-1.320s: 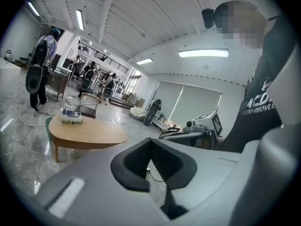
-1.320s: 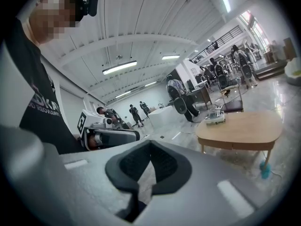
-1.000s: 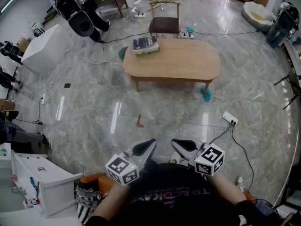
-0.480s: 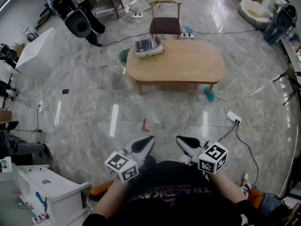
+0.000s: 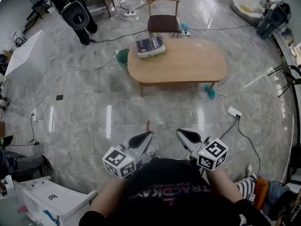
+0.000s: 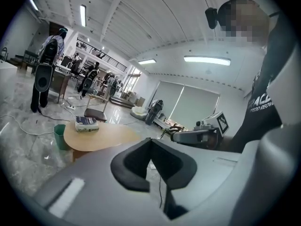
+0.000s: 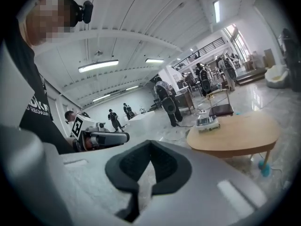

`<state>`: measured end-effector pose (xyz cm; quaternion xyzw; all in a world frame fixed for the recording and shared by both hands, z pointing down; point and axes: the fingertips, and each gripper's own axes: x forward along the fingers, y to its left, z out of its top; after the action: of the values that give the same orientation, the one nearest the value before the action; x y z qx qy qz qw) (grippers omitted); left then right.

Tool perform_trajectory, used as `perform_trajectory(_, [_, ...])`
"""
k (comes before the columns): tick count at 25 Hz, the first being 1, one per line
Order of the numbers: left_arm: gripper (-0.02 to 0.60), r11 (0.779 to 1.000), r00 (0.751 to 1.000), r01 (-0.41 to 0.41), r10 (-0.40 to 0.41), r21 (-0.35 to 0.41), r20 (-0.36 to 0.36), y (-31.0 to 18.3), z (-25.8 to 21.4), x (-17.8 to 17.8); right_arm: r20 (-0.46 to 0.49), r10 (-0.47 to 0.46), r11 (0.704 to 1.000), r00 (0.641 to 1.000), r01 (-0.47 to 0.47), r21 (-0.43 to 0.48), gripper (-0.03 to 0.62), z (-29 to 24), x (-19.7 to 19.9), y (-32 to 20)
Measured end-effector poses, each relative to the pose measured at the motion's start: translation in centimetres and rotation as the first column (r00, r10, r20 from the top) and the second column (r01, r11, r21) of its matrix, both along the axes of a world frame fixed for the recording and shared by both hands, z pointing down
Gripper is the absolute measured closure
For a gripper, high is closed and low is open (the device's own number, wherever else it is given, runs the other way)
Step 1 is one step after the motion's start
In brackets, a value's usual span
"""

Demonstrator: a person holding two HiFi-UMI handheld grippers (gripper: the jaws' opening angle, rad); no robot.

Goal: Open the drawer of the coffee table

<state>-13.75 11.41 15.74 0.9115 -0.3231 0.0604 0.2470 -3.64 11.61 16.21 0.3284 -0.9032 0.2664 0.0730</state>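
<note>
An oval wooden coffee table [image 5: 188, 62] stands on the marble floor ahead of me, seen also as the coffee table [image 6: 101, 136] and the coffee table [image 7: 240, 135]. Its drawer front is not discernible from here. A book [image 5: 151, 46] lies on its left end. My left gripper [image 5: 146, 136] and right gripper [image 5: 181, 134] are held close to my body, well short of the table, both shut and empty. In the left gripper view the left gripper [image 6: 151, 142] has its jaws together; the right gripper [image 7: 149, 146] looks the same in its own view.
A chair [image 5: 163, 20] stands behind the table, a green bin [image 5: 122, 59] at its left end and a teal object [image 5: 209, 92] by its right leg. A power strip [image 5: 233, 112] and cables lie on the floor to the right. A person [image 5: 70, 11] stands far left.
The table has drawn nearer and lower in the head view as I walk toward it. Both grippers stay shut and held in front of me.
</note>
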Motion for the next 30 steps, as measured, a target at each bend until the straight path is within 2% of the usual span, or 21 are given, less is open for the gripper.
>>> perform_trajectory(8, [0.58, 0.999, 0.999, -0.036, 0.036, 0.018, -0.006, -1.5, 0.7, -5.6, -0.049, 0.101, 0.994, 0.994, -0.099, 0.043, 0.594, -0.1, -3.5, -0.9])
perform_trajectory(16, [0.58, 0.999, 0.999, -0.021, 0.022, 0.034, -0.026, -2.9, 0.1, -8.4, -0.104, 0.177, 0.983, 0.979, -0.172, 0.06, 0.592, -1.1, -2.9, -1.4])
perform_trajectory(22, [0.58, 0.999, 1.0, 0.018, -0.018, 0.036, -0.024, -3.3, -0.1, -10.0, -0.121, 0.194, 0.98, 0.973, -0.187, 0.069, 0.594, -1.1, -2.2, -3.3])
perform_trajectory(30, [0.58, 0.994, 0.995, 0.095, -0.097, 0.061, 0.032, -5.9, 0.8, -11.4, -0.138, 0.185, 0.98, 0.973, -0.172, 0.099, 0.593, -0.4, -0.7, -7.4])
